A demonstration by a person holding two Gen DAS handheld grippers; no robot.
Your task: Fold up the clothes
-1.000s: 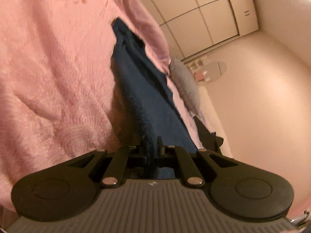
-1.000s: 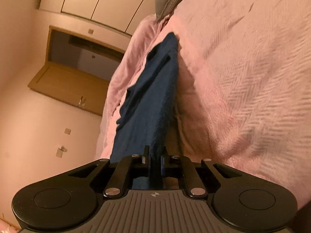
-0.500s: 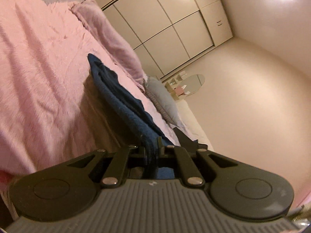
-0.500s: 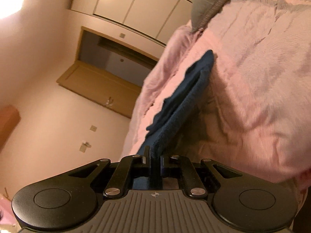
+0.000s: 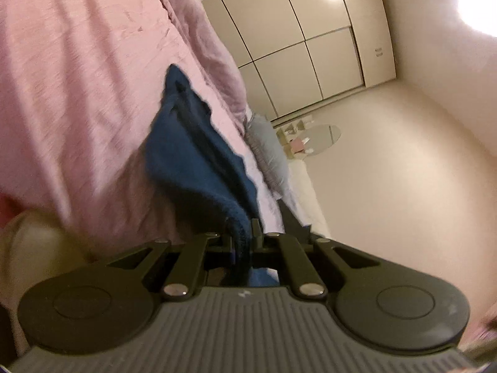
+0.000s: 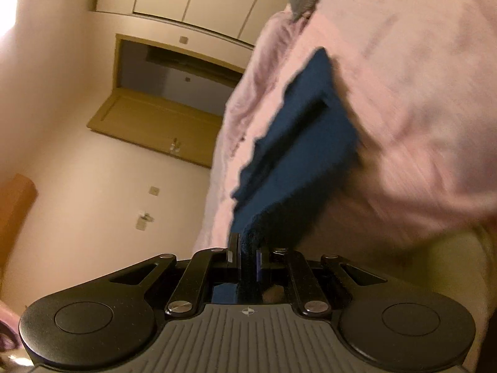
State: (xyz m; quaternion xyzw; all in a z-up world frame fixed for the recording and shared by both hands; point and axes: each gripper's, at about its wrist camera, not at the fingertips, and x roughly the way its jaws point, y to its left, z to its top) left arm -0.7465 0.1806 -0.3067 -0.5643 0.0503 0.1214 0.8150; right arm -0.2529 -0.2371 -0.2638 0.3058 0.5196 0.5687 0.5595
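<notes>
A dark blue garment hangs stretched between both grippers, above a pink bedspread. My left gripper is shut on one edge of it, the cloth bunched between the jaws. In the right wrist view the same blue garment runs up from my right gripper, which is shut on another edge. Its far end touches the pink bedspread. The cloth shows a fold line along its length. Both views are tilted and partly blurred.
A grey pillow lies at the head of the bed. White wardrobe doors fill the far wall, with a small oval mirror below. An open wooden door shows in the right wrist view.
Both grippers have swung and lifted with the garment still held. The cloth looks shorter and wider now, and more of the room walls is in view.
</notes>
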